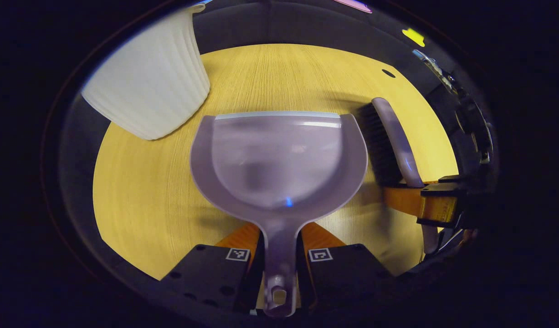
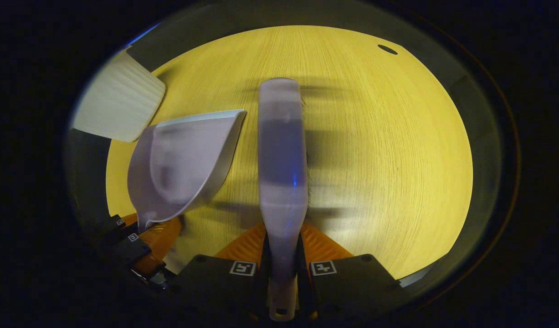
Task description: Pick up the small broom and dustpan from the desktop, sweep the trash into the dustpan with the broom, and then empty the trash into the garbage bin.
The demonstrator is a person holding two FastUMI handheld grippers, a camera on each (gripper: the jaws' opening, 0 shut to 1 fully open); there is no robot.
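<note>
left claw [image 1: 279, 255] clamps the dustpan [image 1: 279, 159] handle; right claw [image 2: 283, 266] clamps the broom [image 2: 281, 150].

Dustpan [image 1: 279, 159]: pale lilac-grey, lighter strip along far lip. Broom [image 2: 281, 155]: same lilac-grey back, black bristles. Bin [image 1: 149, 77], far left: white, vertical ribbing. Desktop [image 2: 375, 136]: yellow wood grain, small dark spot far right.
</note>
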